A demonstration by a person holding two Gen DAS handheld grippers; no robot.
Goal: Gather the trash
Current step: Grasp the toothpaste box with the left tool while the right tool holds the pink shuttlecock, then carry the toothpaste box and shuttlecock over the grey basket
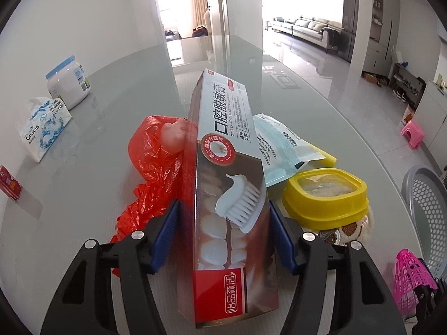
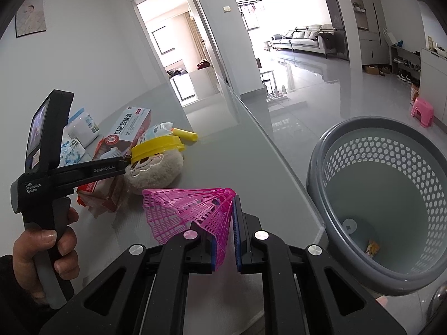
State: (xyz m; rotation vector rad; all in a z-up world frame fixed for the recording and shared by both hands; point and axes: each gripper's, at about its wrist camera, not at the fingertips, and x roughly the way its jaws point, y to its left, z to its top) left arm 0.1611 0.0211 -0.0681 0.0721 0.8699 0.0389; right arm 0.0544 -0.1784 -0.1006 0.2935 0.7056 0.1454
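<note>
My left gripper [image 1: 223, 217] is shut on a long toothpaste box [image 1: 226, 184], its blue pads pressed on both sides; the box also shows in the right wrist view [image 2: 123, 136]. Behind it lie a red plastic bag [image 1: 156, 162] and a blue-white packet [image 1: 279, 145]. My right gripper [image 2: 225, 231] is shut on a pink plastic mesh shuttlecock [image 2: 192, 209], held above the table near its edge; it also shows in the left wrist view [image 1: 410, 282]. A grey perforated waste basket [image 2: 346, 153] stands beside the table at the right, with a small wrapper [image 2: 373, 247] at its bottom.
A yellow-lidded container [image 1: 324, 195] sits on a plush toy [image 2: 156, 170]. A yellow tube [image 2: 185, 134], tissue pack [image 1: 42, 128], white jar [image 1: 68, 82] and small red box [image 1: 9, 184] are on the grey glass table [image 1: 83, 184]. A pink stool [image 2: 423, 111] stands on the floor.
</note>
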